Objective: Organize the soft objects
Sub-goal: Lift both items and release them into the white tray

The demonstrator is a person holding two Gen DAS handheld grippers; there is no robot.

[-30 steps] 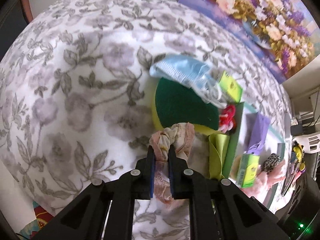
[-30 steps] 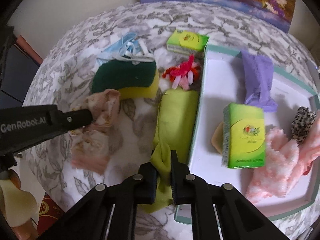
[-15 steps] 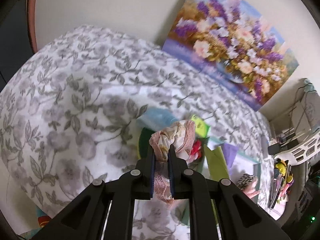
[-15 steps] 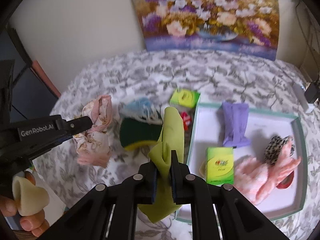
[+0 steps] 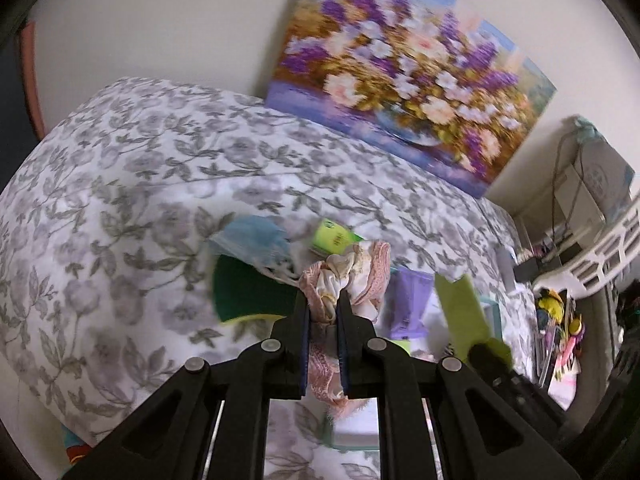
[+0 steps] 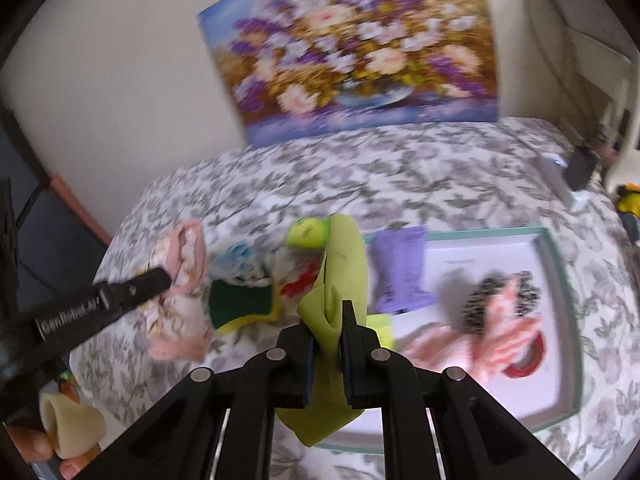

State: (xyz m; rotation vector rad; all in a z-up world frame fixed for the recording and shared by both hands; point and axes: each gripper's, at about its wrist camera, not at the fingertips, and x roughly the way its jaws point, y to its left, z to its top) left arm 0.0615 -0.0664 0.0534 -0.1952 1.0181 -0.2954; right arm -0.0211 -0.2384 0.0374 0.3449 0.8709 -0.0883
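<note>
My left gripper (image 5: pixel 323 302) is shut on a bunched pink floral cloth (image 5: pixel 362 274), which hangs in the air above the bed. The right wrist view shows that left gripper (image 6: pixel 165 277) at the left, with the pink cloth (image 6: pixel 180 256) drooping from it. My right gripper (image 6: pixel 328 314) is shut on a yellow-green cloth (image 6: pixel 346 260), also lifted, in front of the white tray (image 6: pixel 560 280). The tray holds a purple cloth (image 6: pixel 400 272), a leopard-print item (image 6: pixel 496 292), a fluffy pink item (image 6: pixel 496 344) and a red item (image 6: pixel 530 358).
On the floral bedspread (image 5: pixel 140 184) left of the tray lie a green-and-yellow sponge (image 6: pixel 240 300), a blue face mask (image 5: pixel 256 240), a green tissue pack (image 6: pixel 306 232) and a red tuft (image 6: pixel 298 284). A flower painting (image 6: pixel 352 48) leans on the wall. Clutter sits at the right (image 5: pixel 560 320).
Both grippers have risen from the bed, each carrying its cloth clear of the surface. The views have tilted up, so the wall and painting now show.
</note>
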